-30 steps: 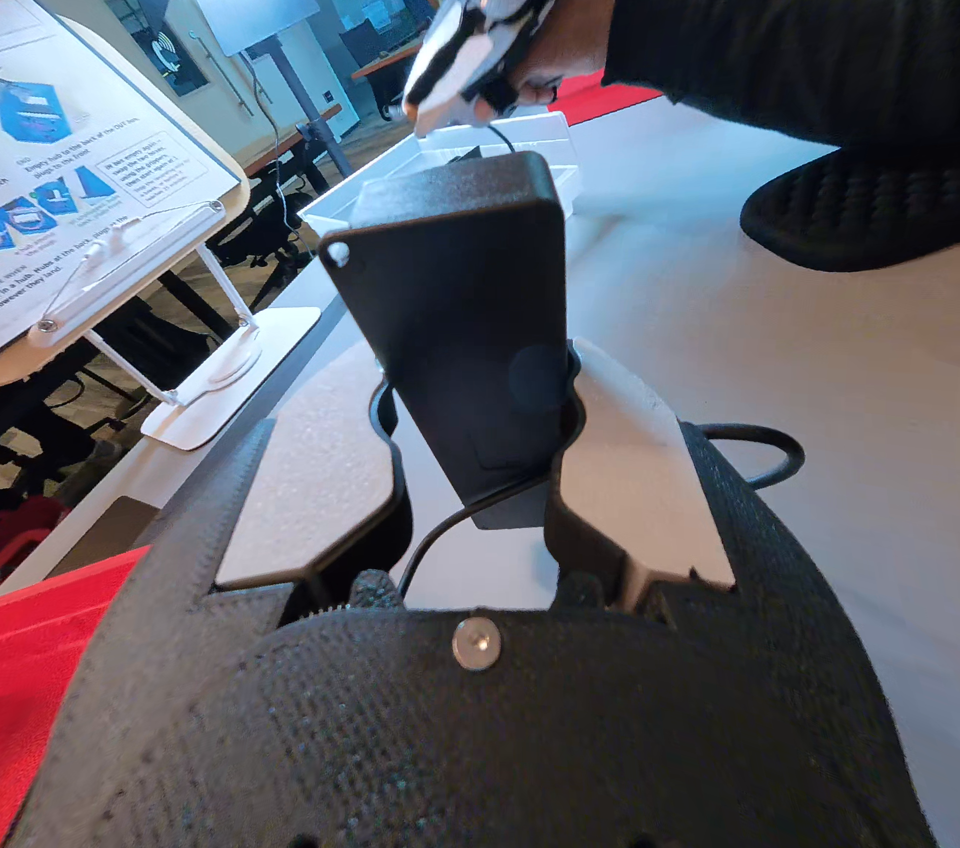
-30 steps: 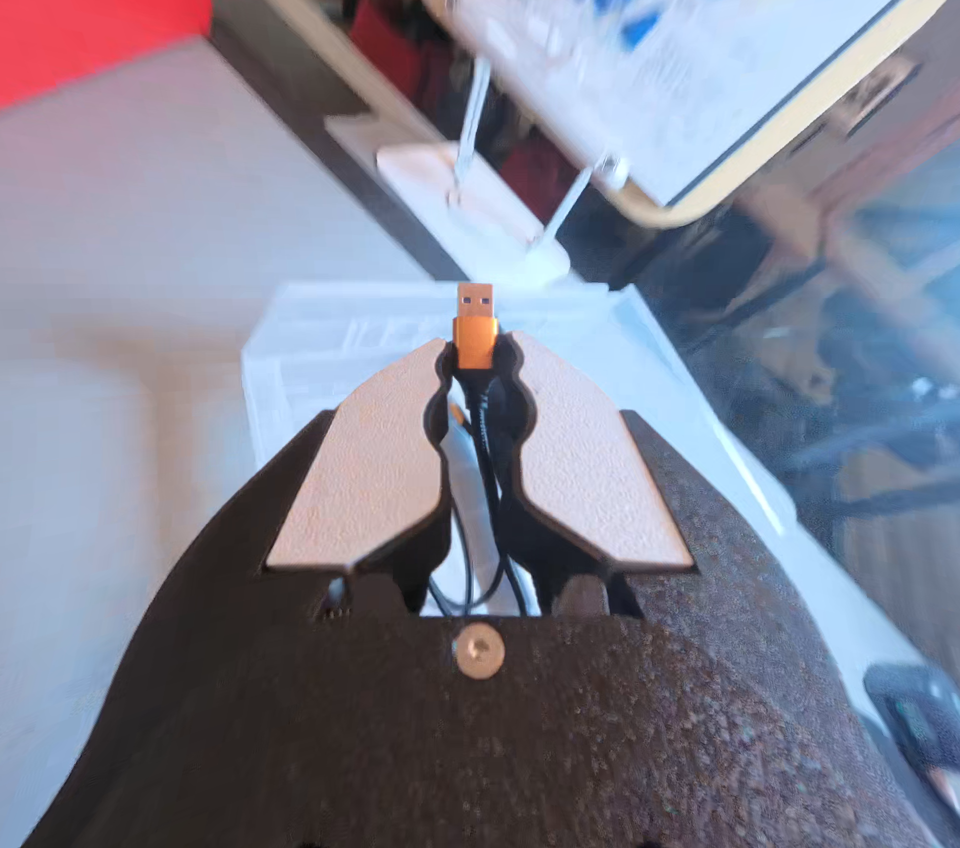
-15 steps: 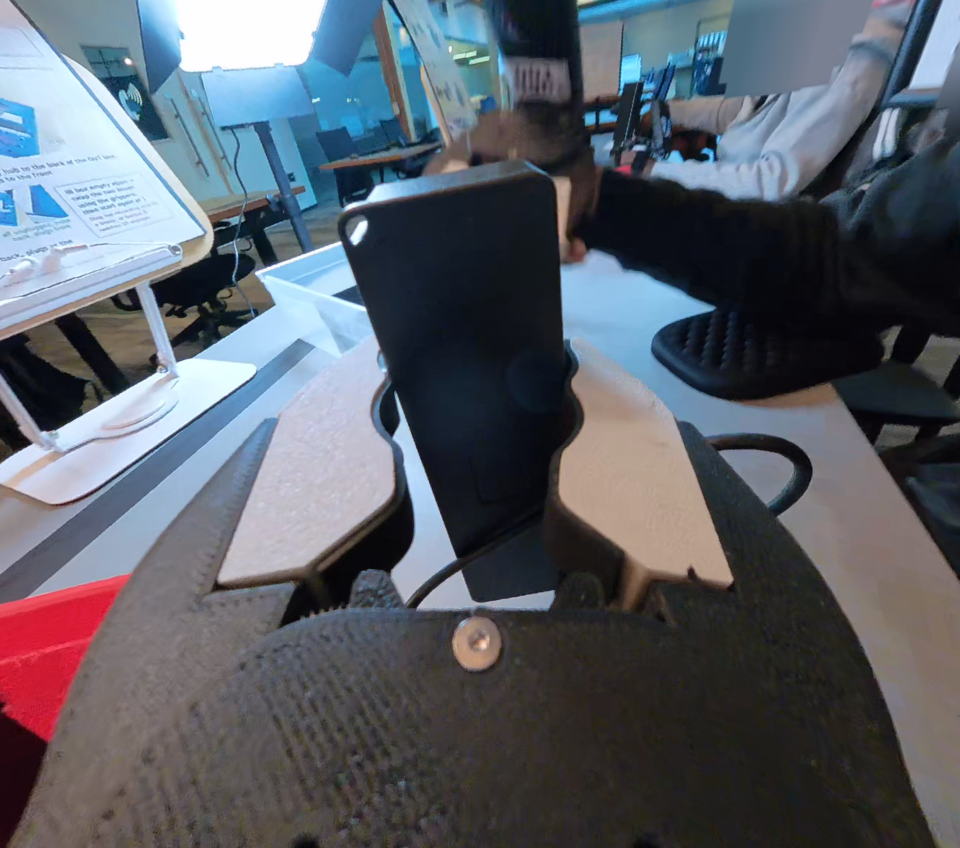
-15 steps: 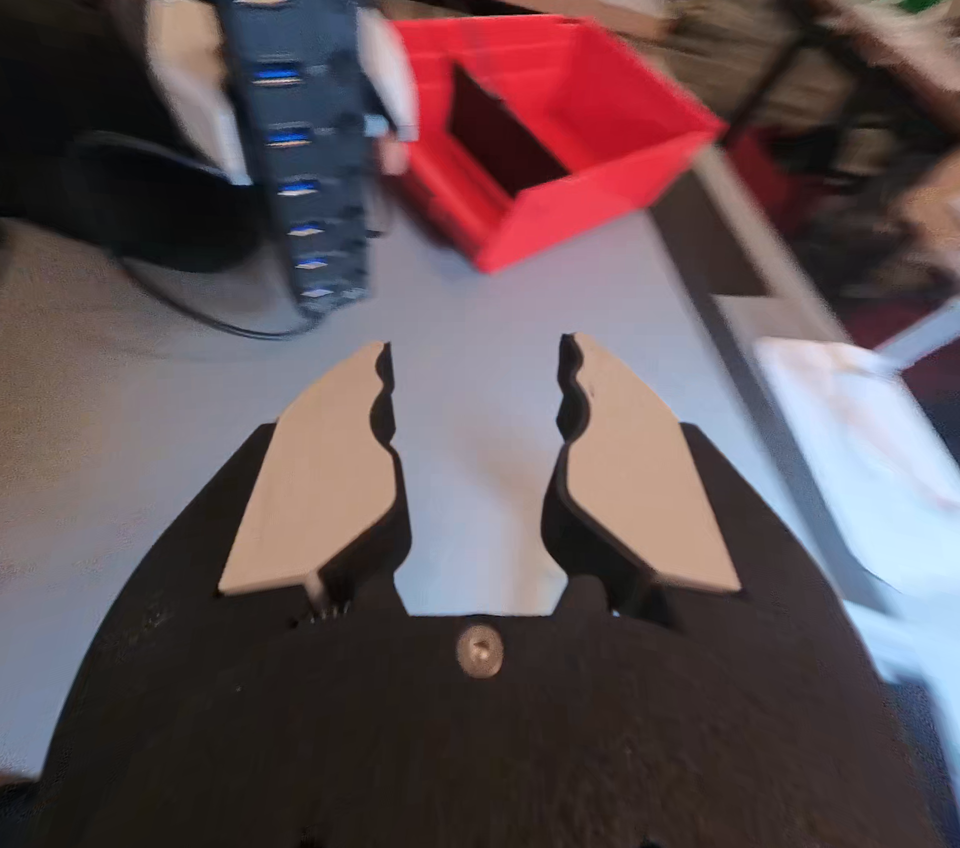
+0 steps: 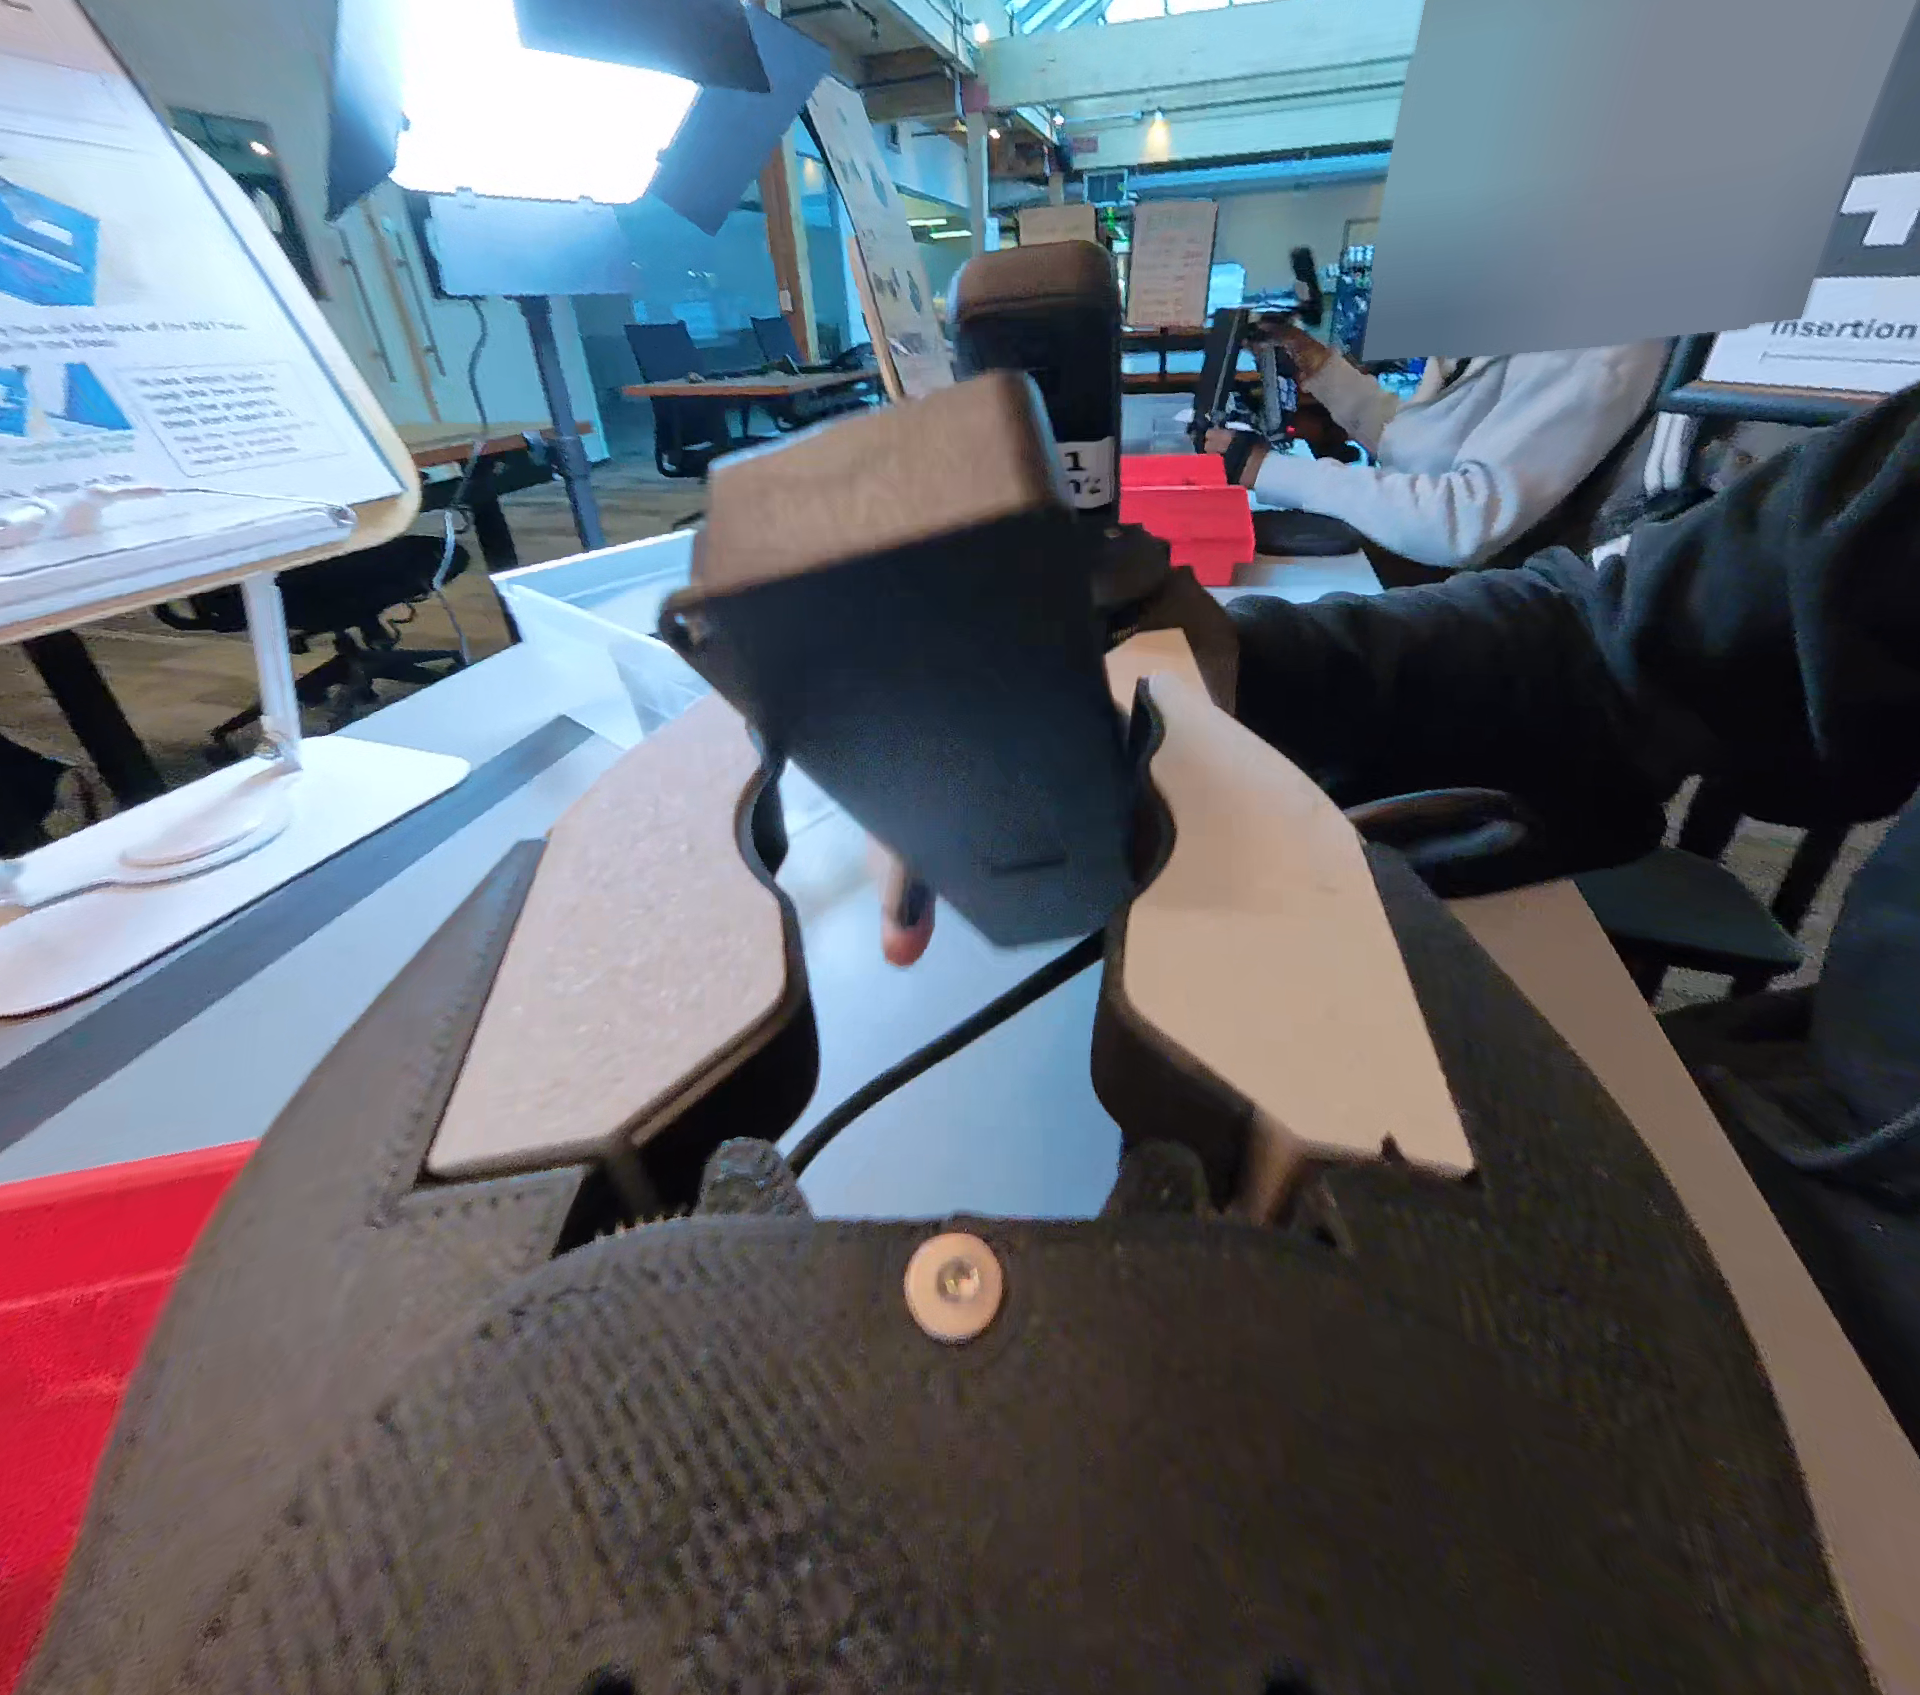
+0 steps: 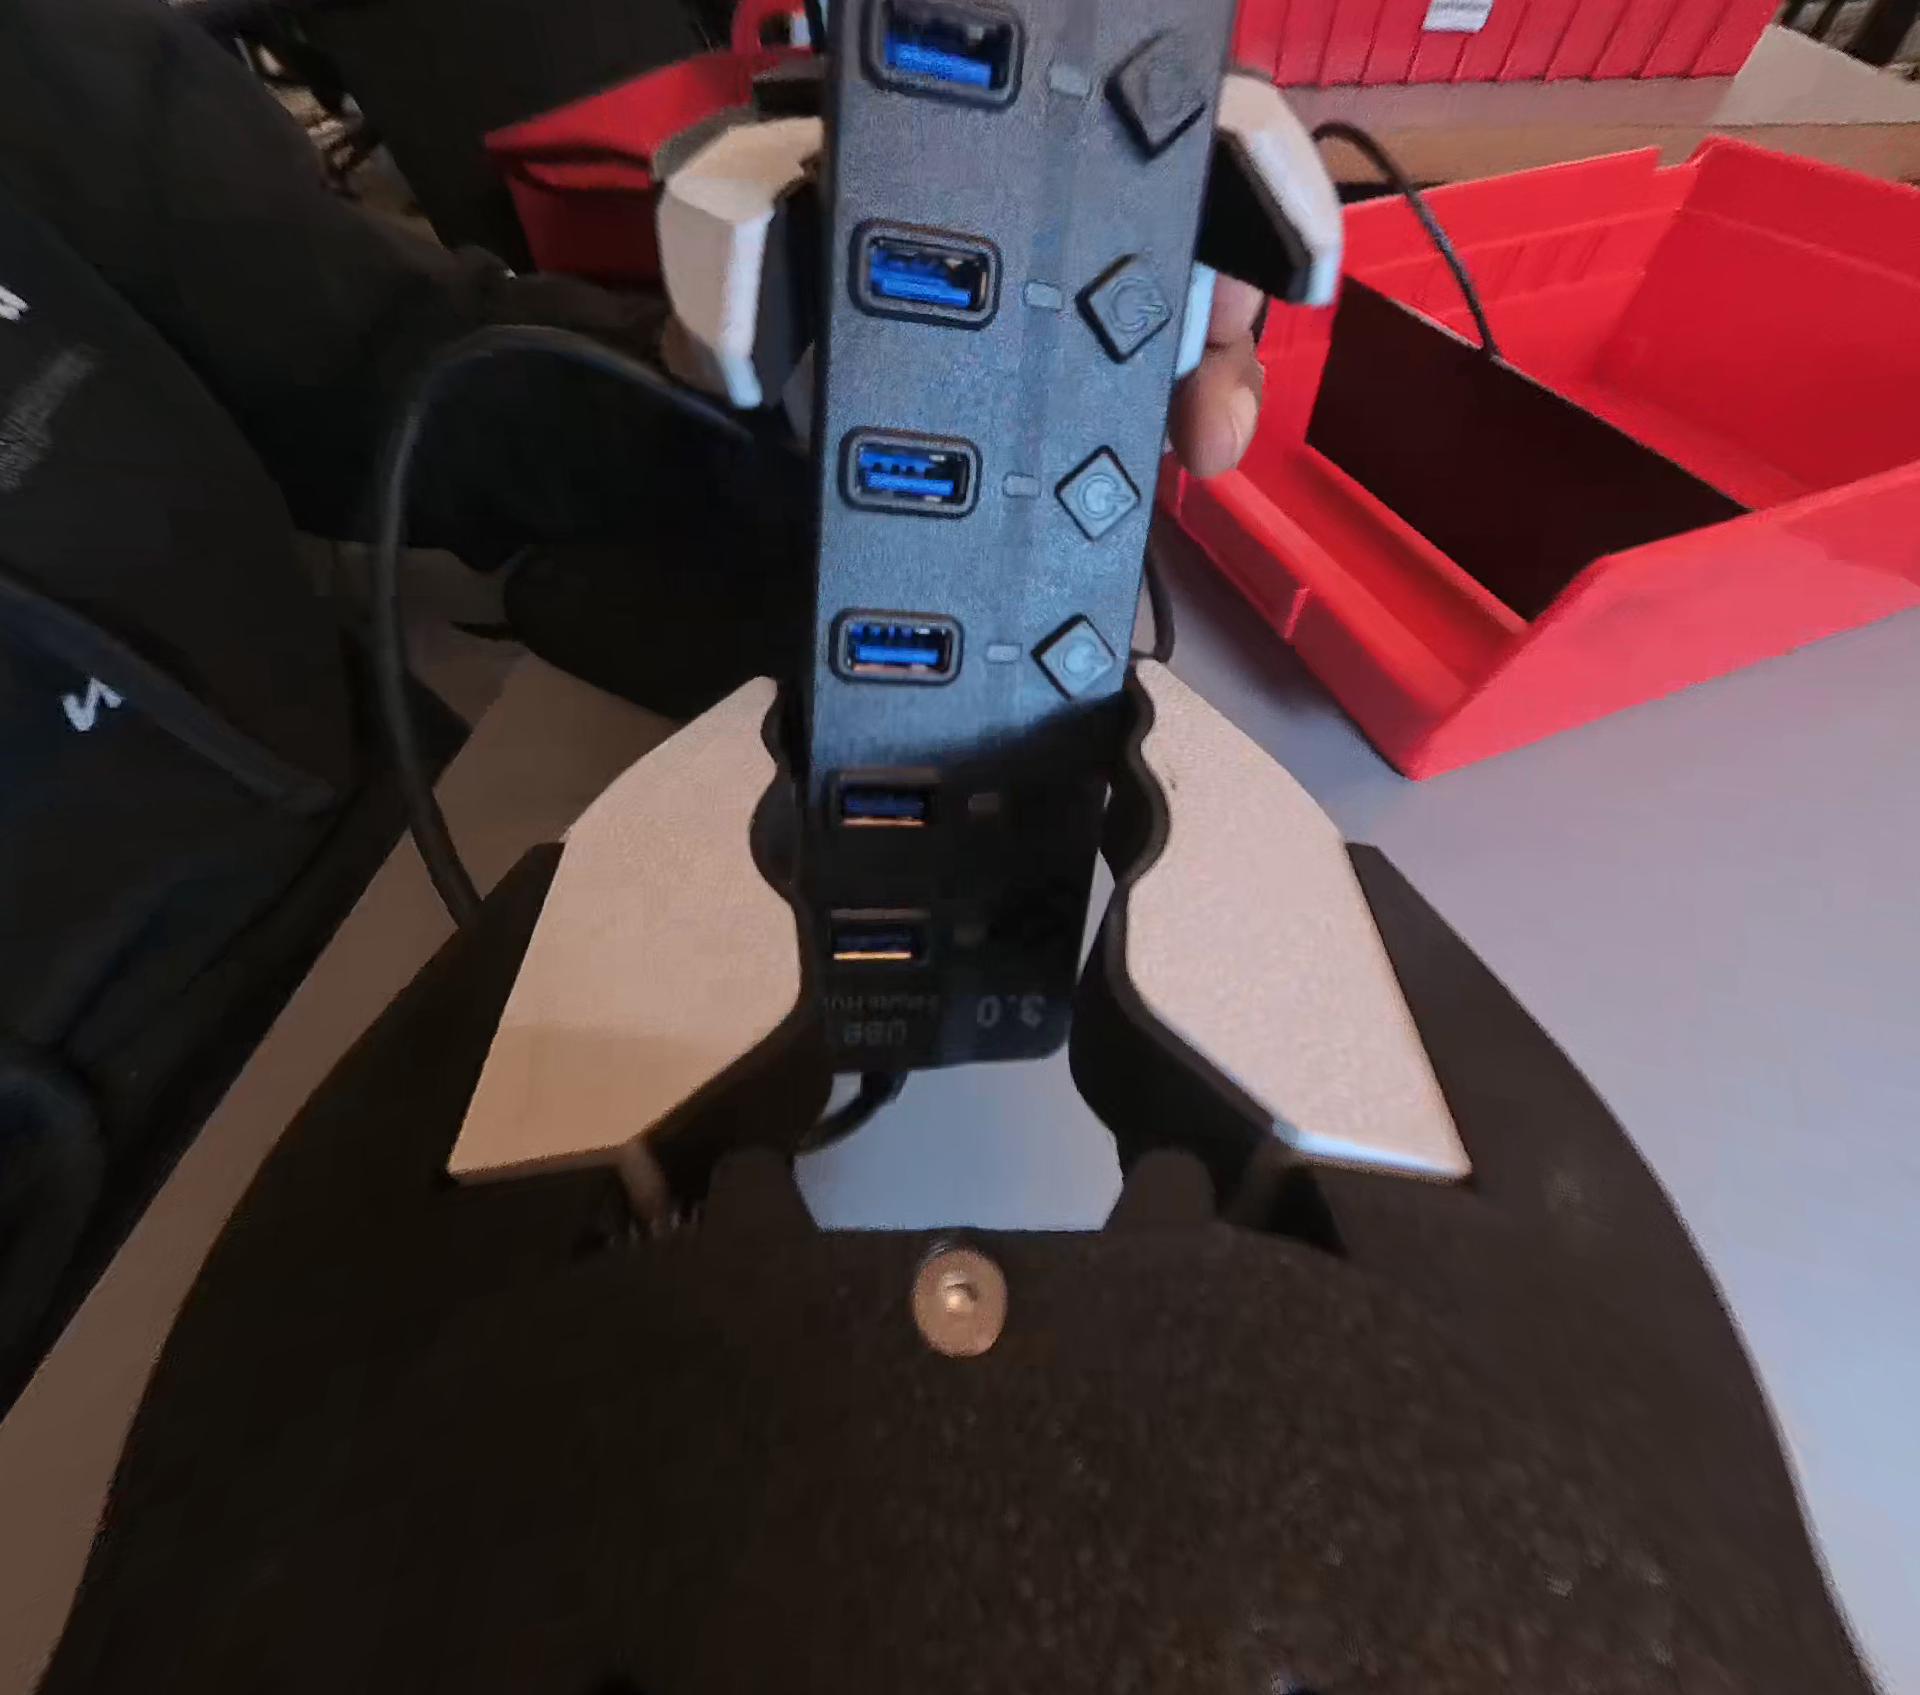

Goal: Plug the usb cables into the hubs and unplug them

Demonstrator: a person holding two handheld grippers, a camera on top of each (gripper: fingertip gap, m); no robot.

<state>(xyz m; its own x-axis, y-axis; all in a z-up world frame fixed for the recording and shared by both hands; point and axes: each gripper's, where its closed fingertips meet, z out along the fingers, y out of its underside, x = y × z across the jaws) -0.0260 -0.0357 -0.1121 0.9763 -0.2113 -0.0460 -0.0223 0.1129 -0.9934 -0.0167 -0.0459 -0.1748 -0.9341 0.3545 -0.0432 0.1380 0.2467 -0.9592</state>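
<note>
Overhead, the black hub [image 6: 997, 357] stands upright above the counter [image 6: 1558, 970], both the left tool [image 5: 951, 798] and right tool [image 6: 956, 814] clenched on it.

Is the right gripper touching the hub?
Cannot tell. The right wrist view shows the hub's lower end between the right gripper's fingers, close on both sides, but blur and shadow hide whether there is contact or a thin gap.

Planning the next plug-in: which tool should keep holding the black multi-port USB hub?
Probably left: the left tool clamps the black multi-port USB hub at mid-body. The right tool only straddles its lower end, grip unclear, and carries no cable.
</note>
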